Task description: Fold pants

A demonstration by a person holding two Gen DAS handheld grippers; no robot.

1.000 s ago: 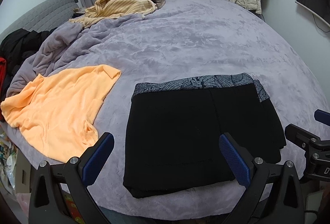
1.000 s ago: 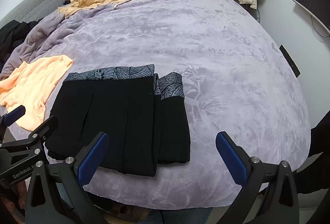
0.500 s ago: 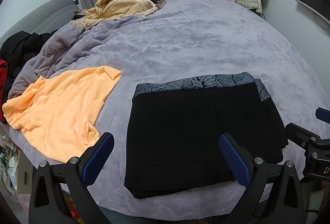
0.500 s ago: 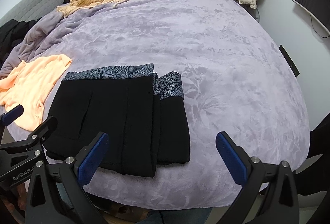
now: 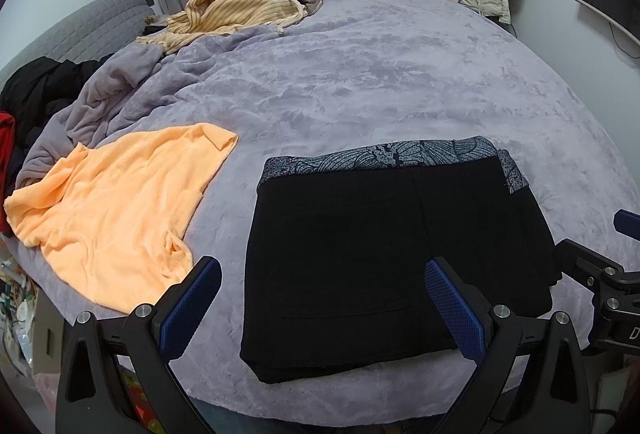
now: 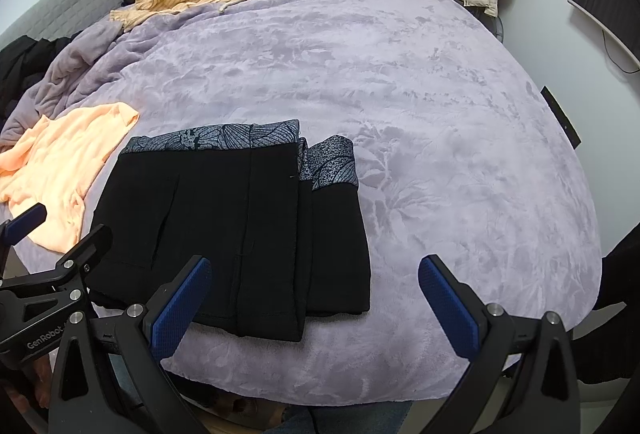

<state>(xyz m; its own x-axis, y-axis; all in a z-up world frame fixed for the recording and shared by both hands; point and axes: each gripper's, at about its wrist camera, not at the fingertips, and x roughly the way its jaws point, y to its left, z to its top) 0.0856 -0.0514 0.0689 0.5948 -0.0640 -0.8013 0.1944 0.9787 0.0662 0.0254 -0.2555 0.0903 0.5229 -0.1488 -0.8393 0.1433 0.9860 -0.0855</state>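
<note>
Black pants [image 5: 372,254] lie folded into a flat, compact rectangle near the front edge of a bed covered by a plush lilac blanket [image 5: 380,74]. Their grey leaf-patterned waistband [image 5: 380,159] faces away. The left gripper [image 5: 322,300] and right gripper [image 6: 314,292] hover above, both spread wide and holding nothing. The fold looks nearly finished; squaring the offset right layer with a light, even press would tidy it. A soft orange shirt [image 5: 116,202] lies crumpled to the left.
</note>
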